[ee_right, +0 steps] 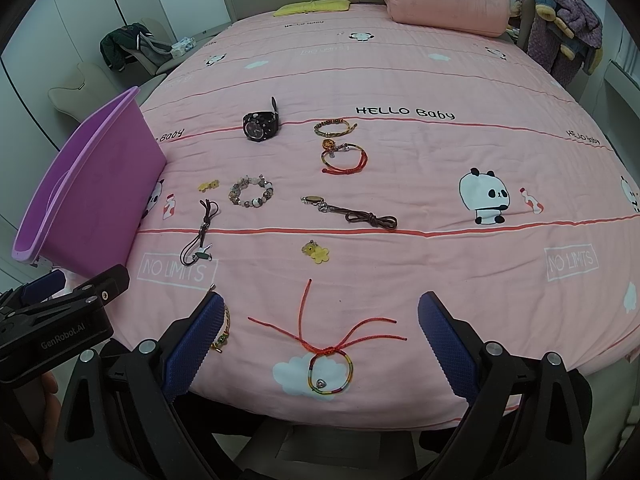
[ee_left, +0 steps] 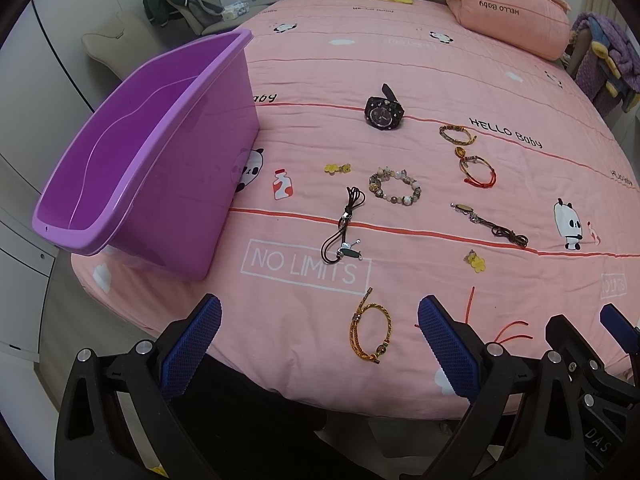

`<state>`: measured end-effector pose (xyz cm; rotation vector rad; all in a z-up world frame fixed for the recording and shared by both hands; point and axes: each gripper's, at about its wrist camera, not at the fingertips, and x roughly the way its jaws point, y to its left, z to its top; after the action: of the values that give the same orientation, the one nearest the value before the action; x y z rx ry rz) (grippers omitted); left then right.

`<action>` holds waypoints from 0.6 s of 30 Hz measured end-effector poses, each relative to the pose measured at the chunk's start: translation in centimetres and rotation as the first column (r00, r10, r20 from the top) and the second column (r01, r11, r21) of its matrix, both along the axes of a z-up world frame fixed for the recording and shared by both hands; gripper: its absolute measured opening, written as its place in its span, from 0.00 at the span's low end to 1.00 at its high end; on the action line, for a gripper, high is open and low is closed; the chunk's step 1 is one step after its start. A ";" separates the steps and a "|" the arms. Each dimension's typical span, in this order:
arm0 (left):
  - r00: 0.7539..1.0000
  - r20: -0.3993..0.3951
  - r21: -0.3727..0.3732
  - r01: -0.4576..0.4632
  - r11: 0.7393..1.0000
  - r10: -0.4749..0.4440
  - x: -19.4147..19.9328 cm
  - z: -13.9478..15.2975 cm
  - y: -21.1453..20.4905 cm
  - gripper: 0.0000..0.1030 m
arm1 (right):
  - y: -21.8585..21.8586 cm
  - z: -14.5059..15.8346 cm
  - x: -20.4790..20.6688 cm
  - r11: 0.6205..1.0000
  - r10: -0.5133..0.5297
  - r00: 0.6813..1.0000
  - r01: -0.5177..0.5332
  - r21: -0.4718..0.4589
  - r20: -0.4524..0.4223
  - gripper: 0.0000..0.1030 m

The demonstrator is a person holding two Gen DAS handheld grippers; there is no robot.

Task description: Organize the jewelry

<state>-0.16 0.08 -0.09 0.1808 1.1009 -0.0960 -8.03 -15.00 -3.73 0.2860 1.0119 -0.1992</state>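
Both grippers' jaws gape empty; gold braided bracelet [ee_left: 370,330] lies lengthwise pointing away, toward purple bin [ee_left: 132,152].

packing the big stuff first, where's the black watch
Black watch lies far mid-bed on the red stripe, right of the purple bin, left of the woven bracelet.

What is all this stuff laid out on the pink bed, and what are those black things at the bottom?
bin: 1, purple, empty, left edge of bed
watch: 1, black, far middle
beaded bracelet: 1, mixed beads, centre
cord bracelets: several, gold nearest the left gripper, red with rainbow loop nearest the right gripper
flower charms: 2, yellow
pillow: 1, pink, head of bed
left gripper: 1, black with blue pads, open
right gripper: 1, same, open
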 end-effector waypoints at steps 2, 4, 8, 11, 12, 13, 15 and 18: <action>1.000 -0.001 0.000 0.000 1.000 0.000 0.0 0.0 0.1 0.94 | 0.0 0.0 0.0 1.000 0.001 1.000 -0.001 0.001 -0.001 0.90; 1.000 -0.002 0.000 0.001 1.000 -0.001 0.0 -0.1 0.1 0.94 | 0.0 0.0 0.0 1.000 0.000 1.000 0.000 0.002 -0.001 0.90; 1.000 -0.001 0.001 -0.001 1.000 0.001 0.0 0.0 0.0 0.94 | 0.0 0.0 0.0 1.000 0.000 1.000 0.000 0.002 -0.001 0.90; 1.000 0.000 0.002 -0.001 1.000 0.001 0.0 0.0 -0.1 0.94 | 0.0 0.0 0.0 1.000 0.001 1.000 -0.001 0.002 0.000 0.90; 1.000 0.000 0.002 -0.001 1.000 0.001 0.0 0.0 -0.1 0.94 | 0.0 0.0 0.0 1.000 0.001 1.000 -0.001 0.002 -0.001 0.90; 1.000 -0.001 0.001 0.000 1.000 0.000 0.0 0.0 -0.1 0.94 | 0.0 0.0 0.0 1.000 0.001 1.000 -0.001 0.002 -0.001 0.90; 1.000 -0.001 0.002 0.000 1.000 0.000 0.0 0.0 -0.1 0.94 | 0.0 0.0 0.0 1.000 0.000 1.000 0.000 0.002 -0.001 0.90; 1.000 -0.001 0.002 -0.001 1.000 0.001 0.0 0.0 -0.1 0.94 | 0.0 0.0 0.0 1.000 -0.001 1.000 0.001 0.002 -0.001 0.90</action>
<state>-0.16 0.01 -0.10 0.1825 1.1017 -0.0943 -8.01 -15.03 -3.76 0.2883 1.0127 -0.1987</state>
